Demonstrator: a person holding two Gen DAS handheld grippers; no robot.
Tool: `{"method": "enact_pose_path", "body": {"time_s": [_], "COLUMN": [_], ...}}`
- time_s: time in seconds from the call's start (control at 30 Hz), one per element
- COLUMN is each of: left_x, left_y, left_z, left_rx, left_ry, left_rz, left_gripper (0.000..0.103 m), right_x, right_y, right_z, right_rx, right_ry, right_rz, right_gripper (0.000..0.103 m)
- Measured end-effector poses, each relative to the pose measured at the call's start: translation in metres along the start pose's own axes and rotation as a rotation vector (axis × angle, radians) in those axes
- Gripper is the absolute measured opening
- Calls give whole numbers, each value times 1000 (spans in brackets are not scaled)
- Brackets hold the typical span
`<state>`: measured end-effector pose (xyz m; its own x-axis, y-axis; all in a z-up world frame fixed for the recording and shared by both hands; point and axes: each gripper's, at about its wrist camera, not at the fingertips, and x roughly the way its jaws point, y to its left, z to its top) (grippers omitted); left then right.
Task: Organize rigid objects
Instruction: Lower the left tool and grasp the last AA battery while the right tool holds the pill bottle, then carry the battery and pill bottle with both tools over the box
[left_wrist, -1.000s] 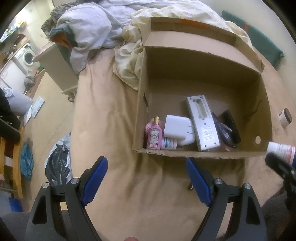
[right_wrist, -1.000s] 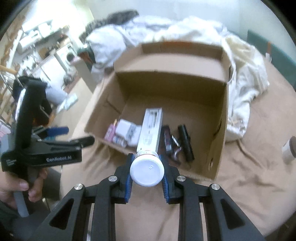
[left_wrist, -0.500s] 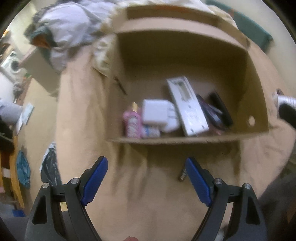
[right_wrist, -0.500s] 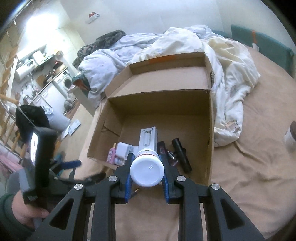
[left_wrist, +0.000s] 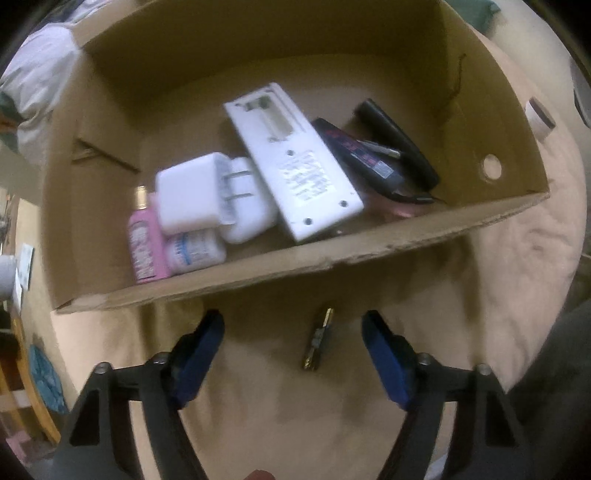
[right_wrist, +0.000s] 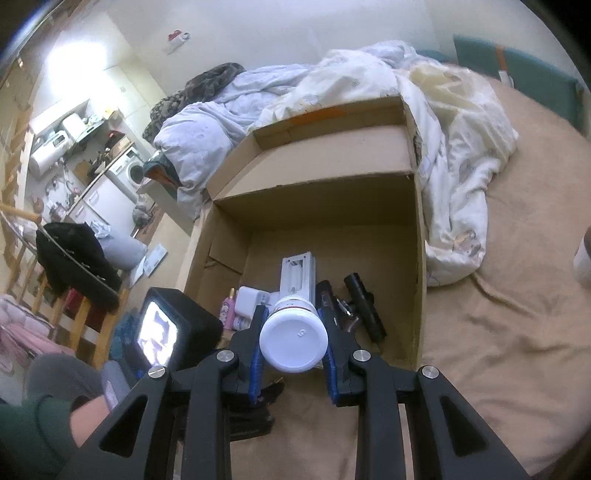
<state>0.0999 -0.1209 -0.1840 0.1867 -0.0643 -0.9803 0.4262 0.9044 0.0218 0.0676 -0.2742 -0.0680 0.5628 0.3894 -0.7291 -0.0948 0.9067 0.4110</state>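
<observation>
While the right gripper (right_wrist: 293, 345) clamps a white bottle (right_wrist: 293, 343), the left gripper (left_wrist: 293, 341), jaws just narrowing, straddles a small brass-coloured object (left_wrist: 318, 339) untouched.

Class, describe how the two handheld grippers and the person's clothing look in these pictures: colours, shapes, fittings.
Both the left gripper and the right gripper have black arms with triangular cut-outs, silver round bolts at the joints and blue ribbed pads. In the right wrist view, a black box with a lit screen sits on the left gripper. The person wears a dark green sleeve.
</observation>
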Motion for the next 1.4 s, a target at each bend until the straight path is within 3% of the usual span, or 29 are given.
{"method": "enact_pose_path", "body": {"time_s": [0.1, 0.2, 0.3, 0.4, 0.47, 0.57, 0.73, 0.97, 1.23, 1.4], "left_x": [7, 13, 21, 23, 22, 20, 5, -46, -136, -153], "left_y": [-4, -7, -7, -6, -5, -4, 2, 21, 39, 41], "left_z": [0, -1, -4, -6, -7, -6, -4, -18, -9, 16], "left_rx": [9, 15, 19, 23, 22, 22, 13, -62, -108, -110], "left_ry": [13, 15, 32, 30, 29, 20, -25, -82, -292, -343], "left_rz": [-24, 5, 13, 18, 14, 17, 30, 4, 35, 73], "left_gripper": [69, 67, 44, 36, 22, 10, 9, 9, 9, 9], "right_x": [2, 3, 4, 4, 4, 5, 7, 3, 3, 13], "right_y": [-7, -10, -10, -10, -10, -9, -14, -21, -18, -17], "right_z": [0, 0, 0, 1, 1, 1, 1, 0, 6, 16], "right_rx": [27, 36, 40, 37, 37, 32, 39, 52, 37, 4], "right_ry": [13, 17, 16, 16, 16, 17, 21, 15, 6, 18], "right_rz": [1, -5, -5, -10, -11, -19, -42, -50, -63, -89], "right_gripper": [28, 28, 28, 28, 28, 28, 28, 28, 28, 28]}}
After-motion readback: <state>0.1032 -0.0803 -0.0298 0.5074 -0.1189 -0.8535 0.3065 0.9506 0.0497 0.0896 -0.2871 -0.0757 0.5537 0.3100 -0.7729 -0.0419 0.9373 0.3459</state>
